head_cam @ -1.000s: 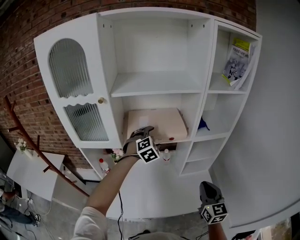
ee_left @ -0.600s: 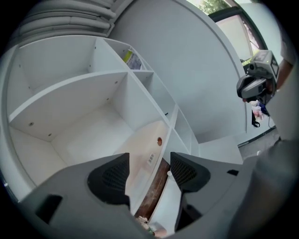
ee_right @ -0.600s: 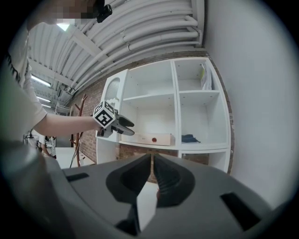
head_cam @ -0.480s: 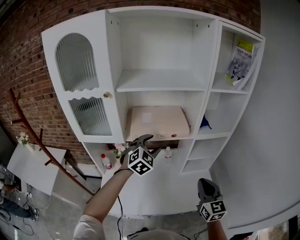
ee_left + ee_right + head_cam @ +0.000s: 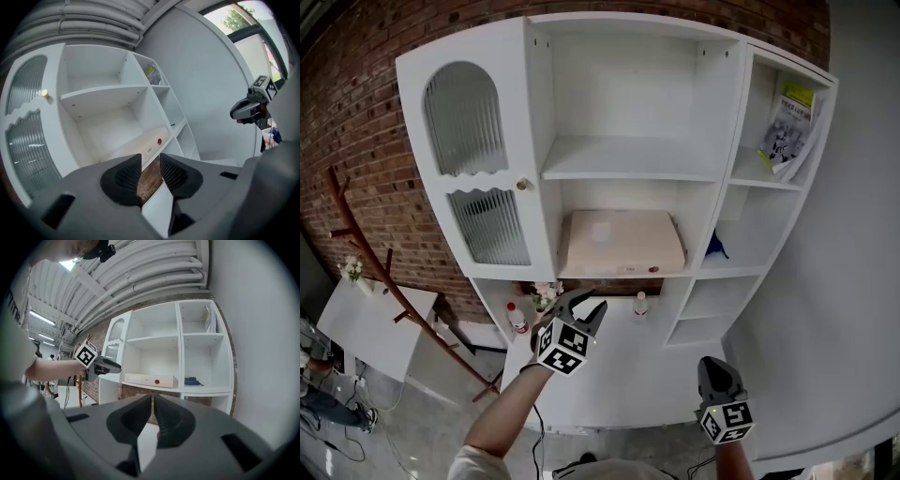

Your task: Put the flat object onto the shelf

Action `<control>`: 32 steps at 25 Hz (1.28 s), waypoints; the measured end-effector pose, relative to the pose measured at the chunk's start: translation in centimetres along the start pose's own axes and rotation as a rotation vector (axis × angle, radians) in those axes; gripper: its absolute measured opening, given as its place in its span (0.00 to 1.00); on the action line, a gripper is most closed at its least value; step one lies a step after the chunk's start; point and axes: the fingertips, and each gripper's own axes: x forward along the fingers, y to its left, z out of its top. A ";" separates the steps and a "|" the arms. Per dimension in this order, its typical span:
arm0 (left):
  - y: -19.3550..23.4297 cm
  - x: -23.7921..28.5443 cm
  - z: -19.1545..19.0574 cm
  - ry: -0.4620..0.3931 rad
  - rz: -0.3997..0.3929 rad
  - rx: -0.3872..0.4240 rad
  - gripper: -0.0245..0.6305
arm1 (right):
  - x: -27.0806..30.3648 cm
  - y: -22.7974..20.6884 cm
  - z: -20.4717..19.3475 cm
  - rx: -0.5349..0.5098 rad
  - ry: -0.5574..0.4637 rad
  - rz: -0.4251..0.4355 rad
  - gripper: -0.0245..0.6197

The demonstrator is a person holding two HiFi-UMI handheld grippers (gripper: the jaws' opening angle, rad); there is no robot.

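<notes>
Against the brick wall (image 5: 356, 122) stood the white shelf unit (image 5: 628, 159). A ribbed-glass door (image 5: 478, 178) with a gold knob (image 5: 522, 186) closed its left side. A booklet (image 5: 789, 127) leaned in the top right compartment, and a blue thing (image 5: 715, 246) lay one compartment lower. Two small bottles (image 5: 517, 319) and some flowers (image 5: 546, 295) stood on the ledge below. The flat beige box (image 5: 623, 242) lay on the lower middle shelf, its red-dotted edge facing out. The left gripper (image 5: 584, 305) hung in front of the ledge, below the box and apart from it. Its jaws had just been closing but stood a little apart with nothing between them. The right gripper (image 5: 719, 373), low and well away to the right, had its jaws together.
</notes>
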 end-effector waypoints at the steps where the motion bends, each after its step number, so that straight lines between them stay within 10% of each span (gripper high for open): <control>1: -0.1 -0.6 -0.2 -0.008 0.010 -0.019 0.24 | 0.0 -0.1 0.0 0.001 -0.001 0.001 0.09; 32: -3.0 -14.3 -6.9 -0.147 0.195 -0.436 0.09 | -1.8 -0.1 0.5 -0.010 -0.059 -0.031 0.09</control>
